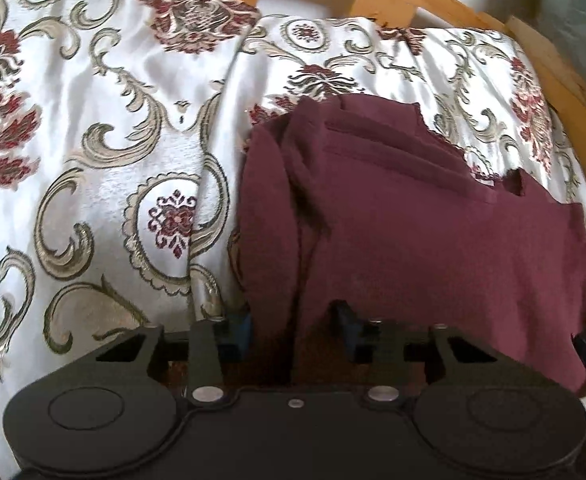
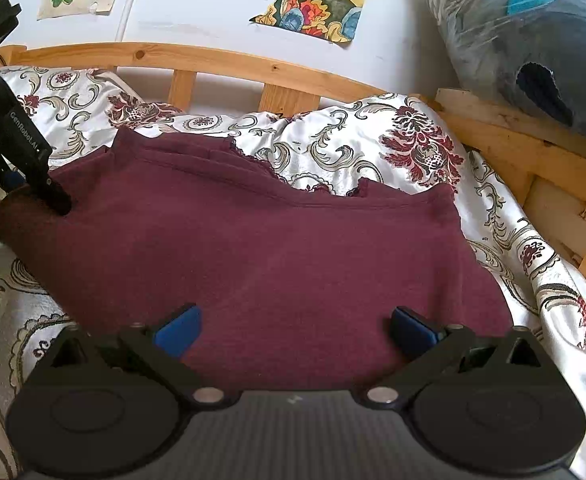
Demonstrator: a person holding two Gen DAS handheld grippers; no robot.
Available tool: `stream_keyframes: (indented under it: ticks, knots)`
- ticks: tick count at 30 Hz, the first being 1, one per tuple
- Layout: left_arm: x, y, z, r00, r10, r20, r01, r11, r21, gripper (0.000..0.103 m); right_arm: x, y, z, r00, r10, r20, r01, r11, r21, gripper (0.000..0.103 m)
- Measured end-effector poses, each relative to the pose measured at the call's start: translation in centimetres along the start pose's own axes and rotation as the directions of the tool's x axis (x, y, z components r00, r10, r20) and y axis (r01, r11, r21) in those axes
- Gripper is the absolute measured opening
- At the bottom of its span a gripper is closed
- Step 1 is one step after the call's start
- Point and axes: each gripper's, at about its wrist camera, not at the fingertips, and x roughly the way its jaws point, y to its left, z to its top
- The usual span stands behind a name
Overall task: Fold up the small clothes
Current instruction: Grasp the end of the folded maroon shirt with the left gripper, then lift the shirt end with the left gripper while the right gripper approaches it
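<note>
A maroon garment (image 2: 261,248) with dark lace trim lies spread on a floral bedspread (image 2: 333,148); it also shows in the left wrist view (image 1: 413,232). My left gripper (image 1: 293,328) has its blue-padded fingers on either side of a bunched fold at the garment's left edge. From the right wrist view the left gripper (image 2: 53,196) presses on that corner. My right gripper (image 2: 297,328) is open, its blue pads wide apart over the garment's near edge, holding nothing.
A wooden bed rail (image 2: 213,60) runs along the far side, with a wooden frame (image 2: 533,152) at right. A plastic-wrapped bundle (image 2: 533,40) sits at upper right. The wall (image 2: 197,4) carries posters.
</note>
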Motion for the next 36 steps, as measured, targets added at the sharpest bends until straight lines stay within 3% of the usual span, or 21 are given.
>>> stream_keyframes:
  ticks: [3,6,16,25,31,36]
  knots:
    - [-0.4,-0.4,0.3,1.000,0.020,-0.005,-0.020,1.000,-0.020,0.024,0.1,-0.2,0.0,1.000,0.006,-0.001,-0.006,1.000,0.007,0.103]
    - [-0.9,-1.1,0.6,0.999,0.037,-0.005,-0.037,0.999,-0.005,0.020,0.0,-0.3,0.1,1.000,0.013,0.002,-0.013,1.000,0.015,0.103]
    - [-2.6,-2.8,2.3,0.999,0.040,-0.011,-0.039,0.999,0.030,0.015,-1.3,0.3,1.0,0.999,-0.017,0.044,0.019,0.998,-0.056,0.103]
    - [-4.3,-6.6,3.8,0.998,0.056,0.007,-0.056,0.985,0.161,0.014,-1.5,-1.5,1.8,1.000,-0.014,0.003,0.014,1.000,0.016,0.103]
    - [-6.3,-12.5,3.7,0.993,-0.054,0.102,0.016,0.938,0.346,0.013,-2.5,-3.8,2.7,0.998,-0.052,0.036,0.051,0.999,0.010,0.103]
    - [-5.6,-18.4,3.0,0.986,-0.143,0.086,0.084,0.871,0.484,0.013,-2.8,-7.4,3.1,0.990,-0.135,0.030,0.134,0.991,0.024,0.103]
